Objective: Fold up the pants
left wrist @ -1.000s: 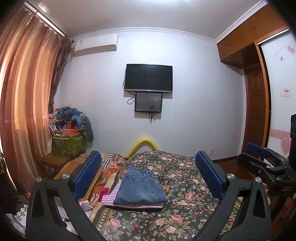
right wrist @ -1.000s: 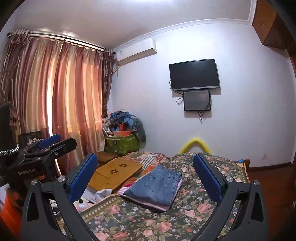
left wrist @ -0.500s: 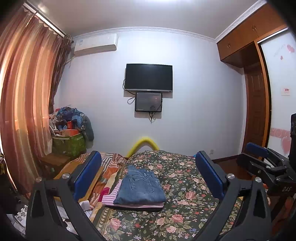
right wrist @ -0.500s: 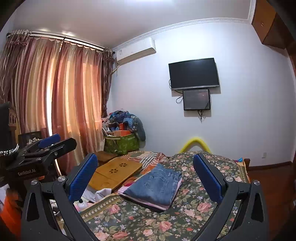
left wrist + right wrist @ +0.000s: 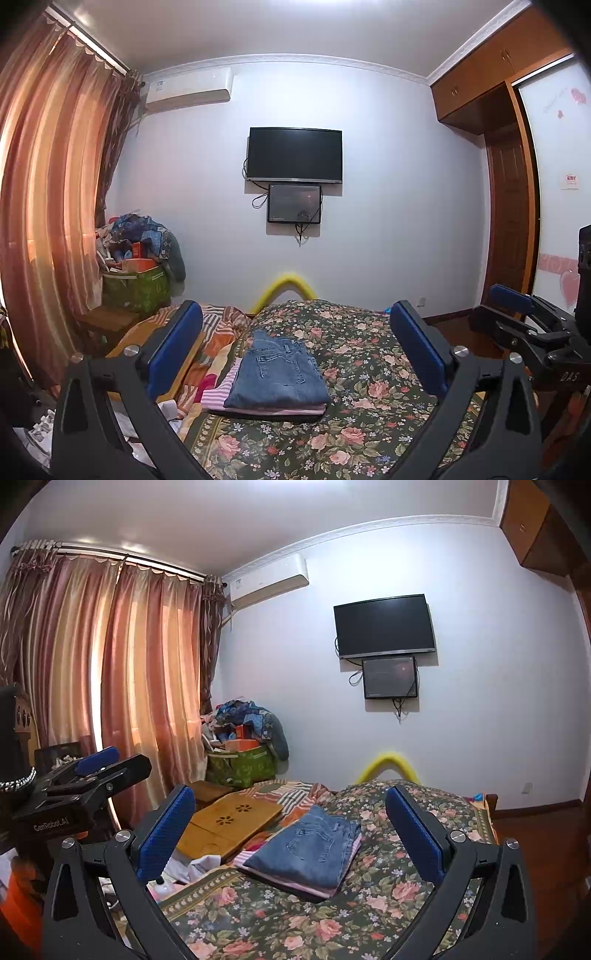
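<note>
Floral bedspread (image 5: 369,424), folded jeans (image 5: 279,373) ahead of both wide-open, empty hand-held grippers, left (image 5: 295,347), right (image 5: 291,825)

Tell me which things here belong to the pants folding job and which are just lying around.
Job:
folded jeans
striped garment beneath them
floral bedspread
left gripper, right gripper, both open

Lying about:
wooden lap tray
green bag
wall TV
</note>
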`<state>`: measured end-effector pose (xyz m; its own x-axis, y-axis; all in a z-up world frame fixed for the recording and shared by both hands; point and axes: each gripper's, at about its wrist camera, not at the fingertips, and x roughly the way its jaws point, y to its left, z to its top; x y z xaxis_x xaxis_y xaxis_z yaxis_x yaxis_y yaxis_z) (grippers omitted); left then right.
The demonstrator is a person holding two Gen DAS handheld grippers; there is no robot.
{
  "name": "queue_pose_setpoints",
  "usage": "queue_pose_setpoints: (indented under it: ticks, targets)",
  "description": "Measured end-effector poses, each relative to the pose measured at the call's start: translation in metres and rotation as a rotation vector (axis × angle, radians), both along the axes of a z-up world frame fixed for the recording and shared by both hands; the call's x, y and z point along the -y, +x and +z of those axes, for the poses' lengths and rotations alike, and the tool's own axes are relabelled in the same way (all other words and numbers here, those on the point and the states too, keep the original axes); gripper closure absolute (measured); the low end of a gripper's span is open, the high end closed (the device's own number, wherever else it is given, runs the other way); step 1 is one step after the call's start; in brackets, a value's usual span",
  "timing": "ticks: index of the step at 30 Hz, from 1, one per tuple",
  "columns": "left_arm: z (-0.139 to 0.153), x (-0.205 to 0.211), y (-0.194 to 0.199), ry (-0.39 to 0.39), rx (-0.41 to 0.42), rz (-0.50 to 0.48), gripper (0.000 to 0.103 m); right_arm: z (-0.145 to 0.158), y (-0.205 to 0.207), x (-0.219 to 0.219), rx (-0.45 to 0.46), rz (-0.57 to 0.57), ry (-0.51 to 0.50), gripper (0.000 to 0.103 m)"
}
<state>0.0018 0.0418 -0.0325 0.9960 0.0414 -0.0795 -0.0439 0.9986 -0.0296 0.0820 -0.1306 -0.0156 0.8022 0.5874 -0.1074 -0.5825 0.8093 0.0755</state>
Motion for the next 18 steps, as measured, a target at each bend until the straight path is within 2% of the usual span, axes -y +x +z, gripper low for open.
queue_pose_setpoints:
  ticks: [18]
  targets:
    - [-0.0016, -0.0070, 0.0094, -0.028, -0.024, -0.021, 0.000, -0.0022, -0.0005, -0.0049, -0.010, -0.007, -0.010, 0.000]
